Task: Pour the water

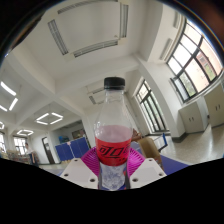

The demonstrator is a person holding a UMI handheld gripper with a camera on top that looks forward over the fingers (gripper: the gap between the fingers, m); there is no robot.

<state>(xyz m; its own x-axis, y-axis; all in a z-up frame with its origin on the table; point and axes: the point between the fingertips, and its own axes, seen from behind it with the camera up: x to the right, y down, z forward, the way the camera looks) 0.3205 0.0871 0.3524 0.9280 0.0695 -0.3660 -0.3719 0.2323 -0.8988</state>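
A clear plastic bottle (113, 125) with a black cap and a red label stands upright between my fingers. My gripper (113, 168) is shut on the bottle's lower body, with the magenta pads (88, 160) pressing on both sides of it. The bottle is lifted and the view tilts up toward the ceiling. The lower part of the bottle looks clear, with crinkled plastic. No cup or other vessel shows.
The ceiling has light panels (90, 30) and an air unit. Windows (195, 60) line the wall at the right. Blue chairs (75, 148) and a door stand far behind the bottle at the left.
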